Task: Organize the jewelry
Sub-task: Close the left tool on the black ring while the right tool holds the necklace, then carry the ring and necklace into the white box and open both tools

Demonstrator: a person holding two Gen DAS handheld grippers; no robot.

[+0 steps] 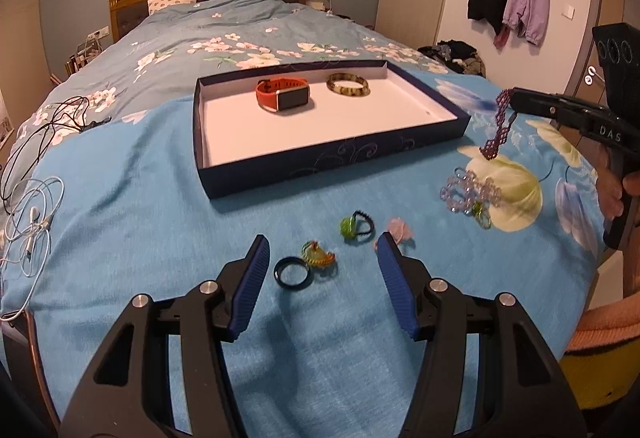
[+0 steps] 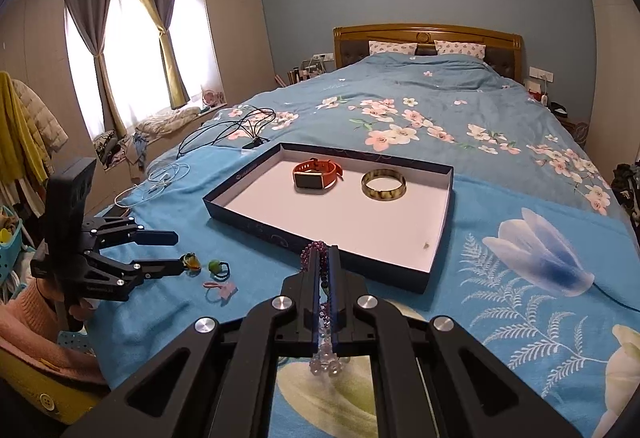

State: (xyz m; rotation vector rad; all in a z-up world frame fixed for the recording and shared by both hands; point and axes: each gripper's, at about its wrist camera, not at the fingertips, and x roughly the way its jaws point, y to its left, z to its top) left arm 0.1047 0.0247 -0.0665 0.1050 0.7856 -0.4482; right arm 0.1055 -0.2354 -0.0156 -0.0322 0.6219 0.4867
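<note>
Above bed (image 1: 140, 198), purple beaded bracelet (image 1: 498, 126) is held clamped in right gripper (image 1: 516, 103) jaws, lifted clear for carrying to navy box (image 1: 320, 164). Left gripper (image 1: 320, 278) jaws are kept open, empty, over black ring (image 1: 292, 272), likely next pickup.

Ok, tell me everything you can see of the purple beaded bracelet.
The purple beaded bracelet looks like a lacy band of small dark-purple beads, with paler clear beads at its lower end. It is clamped between the shut right tongs, hanging limp from their tips, lifted clear of the blue bedspread, just beside the open box. Only the tongs touch it.
</note>
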